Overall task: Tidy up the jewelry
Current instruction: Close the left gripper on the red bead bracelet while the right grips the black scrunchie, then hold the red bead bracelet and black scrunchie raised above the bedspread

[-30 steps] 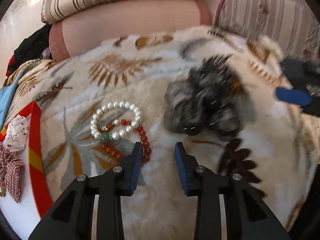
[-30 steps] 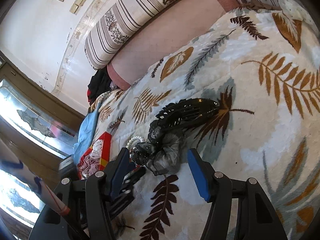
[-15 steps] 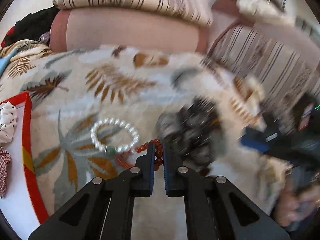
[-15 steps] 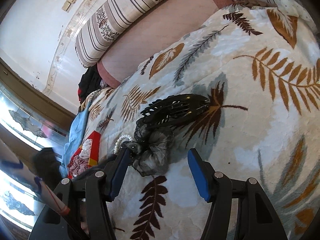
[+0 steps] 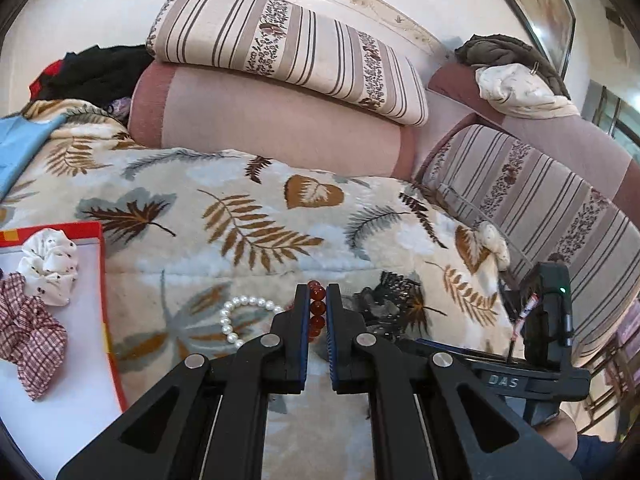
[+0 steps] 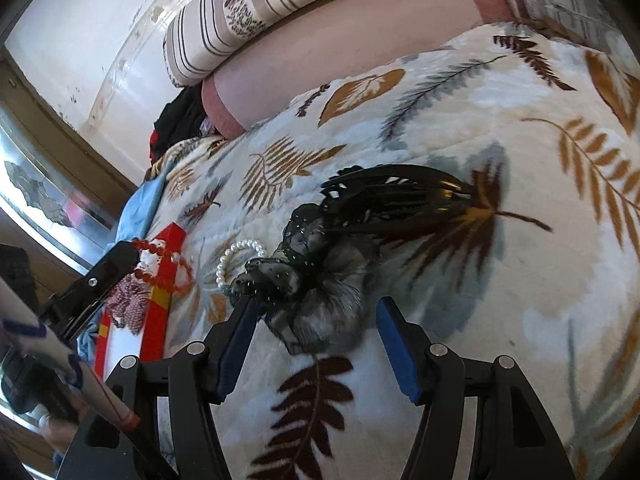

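Note:
My left gripper point(image 5: 317, 292) is shut on a red bead bracelet point(image 5: 317, 312) and holds it lifted above the blanket; the bracelet hangs from it in the right wrist view point(image 6: 168, 264). A white pearl bracelet point(image 5: 236, 316) lies on the blanket just left of it, also seen in the right wrist view point(image 6: 236, 260). My right gripper point(image 6: 312, 304) is open and empty, its fingers on either side of a black-grey hair scrunchie point(image 6: 320, 292). A black hair claw clip point(image 6: 400, 196) lies behind the scrunchie.
A red-rimmed white tray point(image 5: 102, 280) at the left holds a white scrunchie point(image 5: 50, 264) and a checked red scrunchie point(image 5: 28, 332). Striped cushions point(image 5: 280, 48) and a pink bolster point(image 5: 272, 128) line the back. The leaf-patterned blanket point(image 5: 260, 224) covers the sofa seat.
My left gripper closed on the red bead bracelet and lifted it off the blanket, away from the pearl bracelet. My right gripper stayed open by the black scrunchie.

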Available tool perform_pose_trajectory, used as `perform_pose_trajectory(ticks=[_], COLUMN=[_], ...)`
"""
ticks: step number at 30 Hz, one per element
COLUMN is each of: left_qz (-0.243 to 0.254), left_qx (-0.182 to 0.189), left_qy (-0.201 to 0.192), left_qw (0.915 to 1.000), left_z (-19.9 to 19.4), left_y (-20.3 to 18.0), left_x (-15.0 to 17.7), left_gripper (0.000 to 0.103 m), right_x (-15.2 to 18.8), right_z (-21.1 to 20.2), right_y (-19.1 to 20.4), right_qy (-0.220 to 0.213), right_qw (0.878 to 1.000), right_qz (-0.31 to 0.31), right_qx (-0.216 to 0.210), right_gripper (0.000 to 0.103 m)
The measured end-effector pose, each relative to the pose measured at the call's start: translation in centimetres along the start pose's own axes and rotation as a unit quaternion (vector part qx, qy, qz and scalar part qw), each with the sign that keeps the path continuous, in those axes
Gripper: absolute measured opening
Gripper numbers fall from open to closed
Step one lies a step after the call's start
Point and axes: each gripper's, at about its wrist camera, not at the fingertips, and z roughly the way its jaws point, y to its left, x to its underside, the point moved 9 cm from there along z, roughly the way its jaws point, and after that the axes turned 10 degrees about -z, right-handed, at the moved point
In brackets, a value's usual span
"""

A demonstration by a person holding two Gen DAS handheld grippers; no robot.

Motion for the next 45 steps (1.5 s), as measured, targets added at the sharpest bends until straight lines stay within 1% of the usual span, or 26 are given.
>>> perform_pose_trajectory(ticks=[2,3,4,5,6,8,14,16,18,22,24,32,40,45], left_qz=[0.001,0.0,0.0,0.0,0.002,0.004,0.004,0.006,0.01,0.024,0.029,0.041,0.047,0.063], left_qx=[-0.006,-0.007,-0.01,-0.015,-0.02,-0.028,-0.033,-0.035,-0.036,-0.048,-0.051,-0.061,-0.074,-0.086], left_qy=[0.0,0.004,0.007,0.008,0.011,0.01,0.006,0.005,0.005,0.006,0.006,0.003,0.006,0.002], left_qw=[1.0,1.0,0.9999,0.9999,0.9997,0.9995,0.9994,0.9993,0.9993,0.9985,0.9982,0.9973,0.9961,0.9943], left_z=[0.1,0.3,0.4,0.5,0.7,0.8,0.8,0.8,0.8,1.1,1.1,1.1,1.3,1.3], left_y=[0.2,0.3,0.4,0.5,0.7,0.8,1.1,1.1,1.0,0.9,0.8,0.8,0.9,0.8], left_x=[0.2,0.3,0.5,0.6,0.8,0.9,0.8,0.8,0.9,1.1,1.2,1.2,1.4,1.5], left_gripper=[0.007,0.007,0.007,0.007,0.007,0.007,0.007,0.007,0.007,0.007,0.007,0.007,0.008,0.008], right_x=[0.0,0.3,0.5,0.6,0.6,0.2,-1.1,-1.5,-1.8,-1.6,-1.5,-1.5,-1.4,-1.4], right_z=[1.4,2.2,2.7,2.9,2.8,1.9,-2.6,-4.0,-4.6,-3.6,-3.3,-3.7,-3.5,-3.4], right_y=[-0.2,-0.3,-0.4,-0.5,-0.6,-0.4,1.9,2.4,2.6,2.3,1.9,2.1,2.2,2.2], right_qy=[0.013,0.023,0.029,0.03,0.03,0.015,-0.057,-0.079,-0.09,-0.074,-0.067,-0.076,-0.071,-0.07], right_qw=[1.0,1.0,1.0,0.999,0.999,1.0,0.997,0.994,0.993,0.994,0.996,0.994,0.995,0.994], right_qz=[-0.001,0.004,0.009,0.012,0.013,0.006,-0.051,-0.071,-0.08,-0.07,-0.06,-0.068,-0.071,-0.074], right_qx=[0.004,0.002,-0.004,-0.007,-0.007,-0.012,-0.006,0.006,0.021,0.026,0.022,0.028,0.028,0.028], right_gripper=[0.067,0.062,0.051,0.033,0.03,0.024,0.023,0.023,0.023,0.023,0.023,0.023,0.023,0.023])
